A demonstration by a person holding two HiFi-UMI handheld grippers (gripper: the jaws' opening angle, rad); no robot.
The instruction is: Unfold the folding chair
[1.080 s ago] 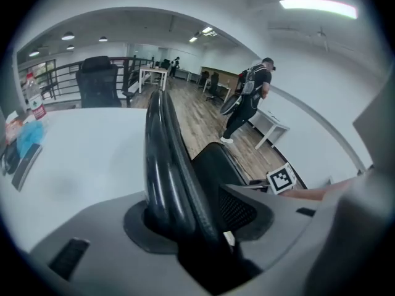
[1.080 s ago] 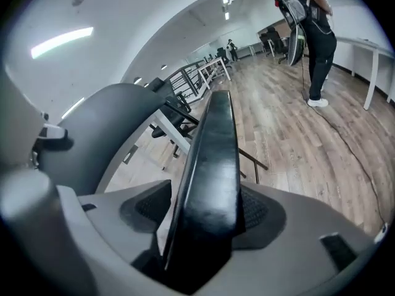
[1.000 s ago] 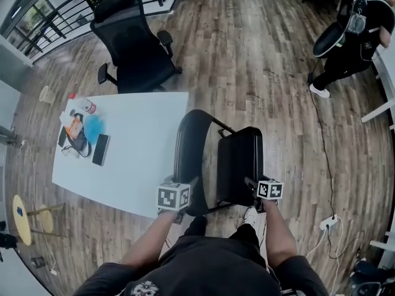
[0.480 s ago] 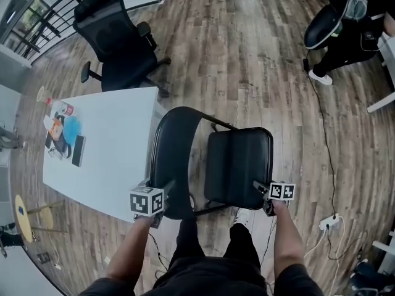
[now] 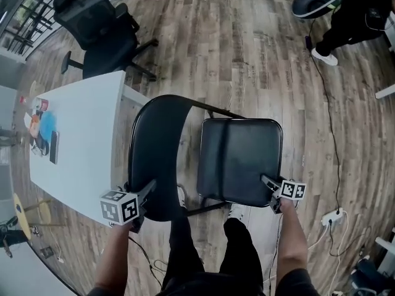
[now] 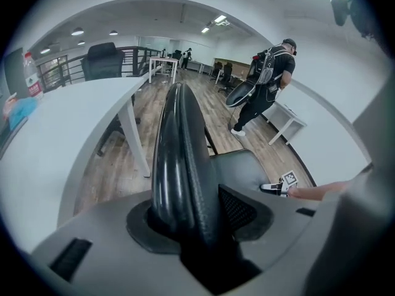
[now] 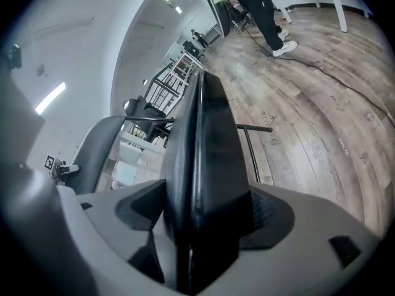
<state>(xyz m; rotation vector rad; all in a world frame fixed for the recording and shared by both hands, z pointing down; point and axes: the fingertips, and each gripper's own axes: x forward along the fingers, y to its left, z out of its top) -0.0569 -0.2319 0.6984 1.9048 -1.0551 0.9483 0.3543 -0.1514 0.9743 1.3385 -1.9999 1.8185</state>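
Note:
The black folding chair stands in front of me on the wood floor. Its curved backrest is at the left and its padded seat lies nearly flat at the right. My left gripper is shut on the backrest's top edge, which fills the jaws of the left gripper. My right gripper grips the seat's near right edge. In the right gripper view the seat sits edge-on between the pads of the right gripper. These jaws have just been opening a little, still with the seat between them.
A white table stands close at the chair's left, with a phone and small items on its far end. A black office chair is beyond it. A person stands at the top right. A cable runs to a power strip.
The seat has swung down from nearly upright to almost flat. Both grippers have moved down and apart with the chair, the right one farther.

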